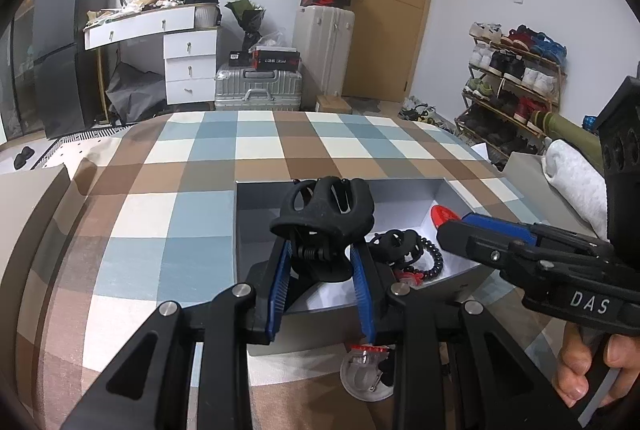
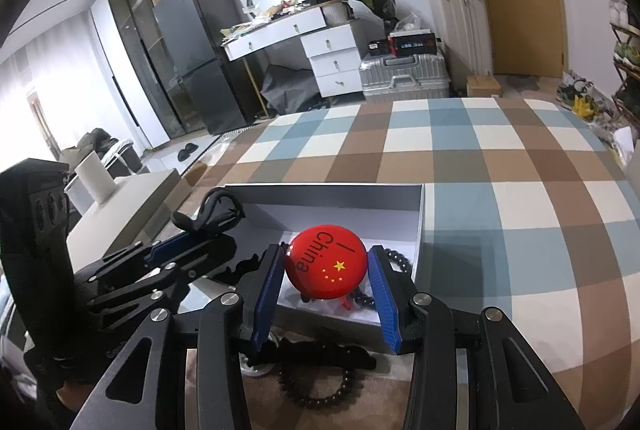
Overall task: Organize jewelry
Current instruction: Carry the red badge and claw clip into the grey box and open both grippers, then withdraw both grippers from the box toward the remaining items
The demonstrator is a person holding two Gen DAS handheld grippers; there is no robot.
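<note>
Both hand-held grippers are loaded over the box (image 2: 420, 230). My right hand-held gripper (image 2: 326, 280) pinches a red badge (image 2: 326, 266) between its blue pads; my left hand-held gripper (image 1: 322, 270) clamps a black hair claw (image 1: 324, 206).

Nearest me, outside the box's front wall, a clear clip (image 1: 366, 374) and a bead bracelet (image 2: 316, 390) lie on the checked bed (image 1: 160, 190), unsorted. Inside the box sit a second black claw (image 1: 394, 244) and a bead string (image 1: 434, 258). I judge the job about half done.

Only the left view shows the clear clip; only the right view shows the outside bracelet and the badge's face.
</note>
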